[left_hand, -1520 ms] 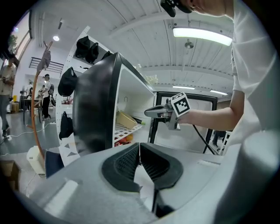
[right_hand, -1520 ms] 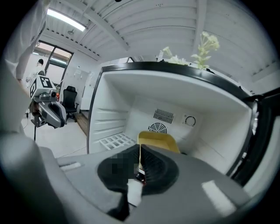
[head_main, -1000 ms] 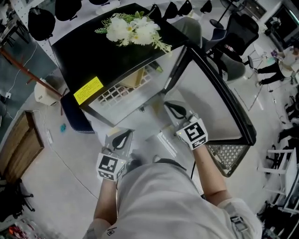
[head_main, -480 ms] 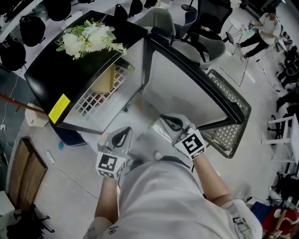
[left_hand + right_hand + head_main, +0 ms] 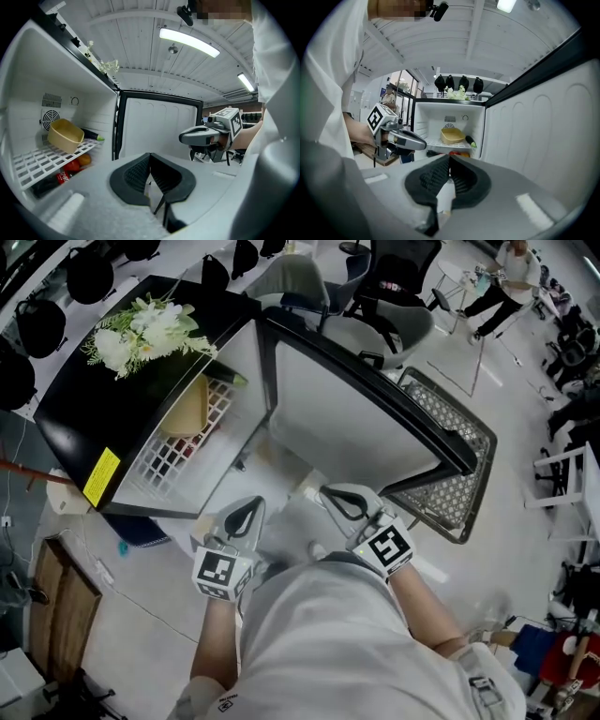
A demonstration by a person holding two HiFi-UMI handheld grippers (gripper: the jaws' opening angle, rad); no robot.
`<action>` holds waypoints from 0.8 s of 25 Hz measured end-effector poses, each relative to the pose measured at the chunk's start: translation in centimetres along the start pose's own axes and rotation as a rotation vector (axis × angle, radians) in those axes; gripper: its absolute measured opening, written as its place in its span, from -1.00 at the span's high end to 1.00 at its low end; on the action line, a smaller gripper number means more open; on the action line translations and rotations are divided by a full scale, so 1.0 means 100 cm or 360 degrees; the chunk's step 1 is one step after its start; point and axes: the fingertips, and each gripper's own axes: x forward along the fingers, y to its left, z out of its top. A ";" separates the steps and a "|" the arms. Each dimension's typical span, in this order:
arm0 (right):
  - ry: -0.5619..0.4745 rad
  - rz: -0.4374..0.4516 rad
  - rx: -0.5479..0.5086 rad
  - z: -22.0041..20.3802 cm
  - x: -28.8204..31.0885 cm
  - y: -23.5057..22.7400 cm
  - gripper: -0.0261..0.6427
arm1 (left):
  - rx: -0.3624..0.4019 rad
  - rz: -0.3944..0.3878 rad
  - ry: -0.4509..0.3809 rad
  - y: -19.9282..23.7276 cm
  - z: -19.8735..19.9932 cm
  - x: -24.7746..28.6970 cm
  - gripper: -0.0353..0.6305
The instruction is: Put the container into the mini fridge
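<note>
Container (image 5: pixel 65 135): tan, open-topped tub, tilted, resting on the white wire shelf (image 5: pixel 42 161).
Container place: well beyond the left gripper (image 5: pixel 150 161) jaws, off to their left; straight ahead past the right gripper (image 5: pixel 450 161) jaws.
Mini fridge (image 5: pixel 75 418): black shell, white inside, standing open.
Door (image 5: pixel 347 418): swung wide, white inner face showing; ahead of the left jaws, right of the right jaws.

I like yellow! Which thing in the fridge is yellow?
The tub on the wire shelf; the vegetable beside it is dark, the fruit below red.
</note>
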 end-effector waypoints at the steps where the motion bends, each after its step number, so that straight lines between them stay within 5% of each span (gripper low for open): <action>1: -0.0004 -0.0003 0.0002 -0.001 -0.002 0.001 0.91 | 0.0002 -0.0006 0.0001 -0.001 0.000 0.001 0.87; 20: 0.0017 -0.0048 0.0053 -0.018 -0.013 0.008 0.91 | 0.0006 -0.0033 0.0025 -0.013 -0.005 0.004 0.87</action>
